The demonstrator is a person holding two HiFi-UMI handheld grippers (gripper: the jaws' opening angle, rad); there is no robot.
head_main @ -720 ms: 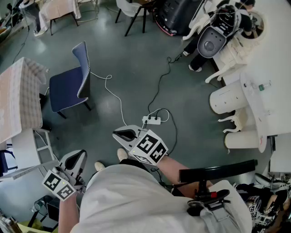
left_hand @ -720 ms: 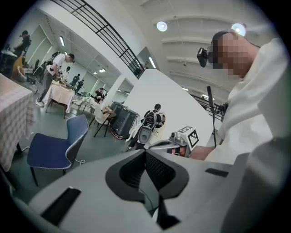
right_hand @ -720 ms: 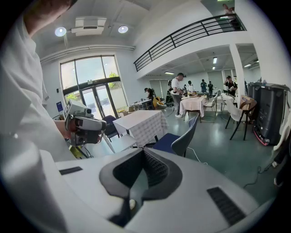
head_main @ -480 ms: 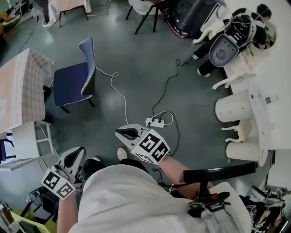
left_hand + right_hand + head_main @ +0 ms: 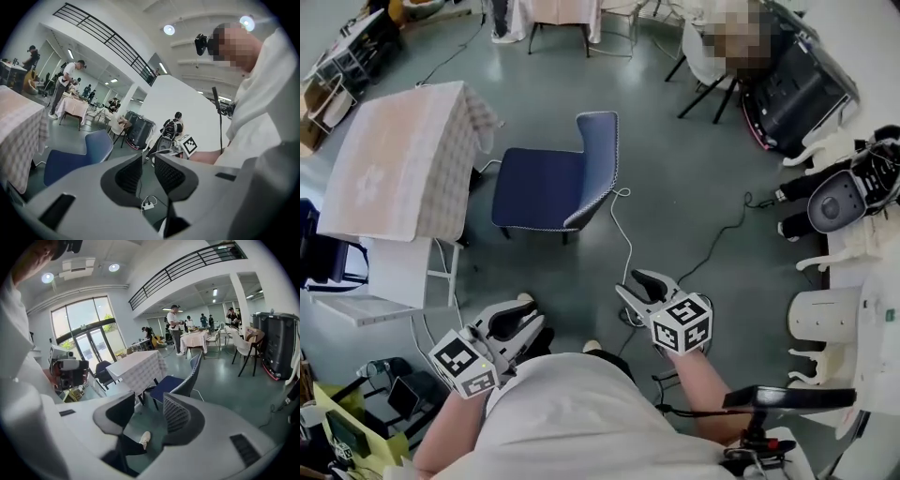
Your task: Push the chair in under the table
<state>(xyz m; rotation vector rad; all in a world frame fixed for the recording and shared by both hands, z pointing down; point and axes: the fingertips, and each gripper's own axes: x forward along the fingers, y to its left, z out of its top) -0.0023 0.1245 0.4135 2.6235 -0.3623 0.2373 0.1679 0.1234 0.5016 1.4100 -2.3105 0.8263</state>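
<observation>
The blue chair [image 5: 551, 184] stands out on the grey floor, its seat facing the table [image 5: 398, 155] with the checked cloth at the left, a gap between them. Both grippers are held close to my body, well short of the chair. My left gripper [image 5: 523, 307] has its jaws a narrow gap apart with nothing in them. My right gripper [image 5: 637, 280] is open wider and also empty. In the left gripper view the chair [image 5: 75, 158] lies to the left of the left gripper [image 5: 148, 161]. In the right gripper view the chair [image 5: 177, 382] and table [image 5: 138, 365] sit beyond the right gripper [image 5: 149, 411].
A white cable [image 5: 621, 220] runs across the floor from the chair's back toward my feet. A white shelf [image 5: 394, 286] stands beside the table. Black cases [image 5: 792, 94] and white machines [image 5: 844, 202] line the right. More tables, chairs and people fill the far end.
The view has swung toward the chair and table, which now sit nearer the middle and look closer. Both grippers stay held near my body, unchanged in opening.
</observation>
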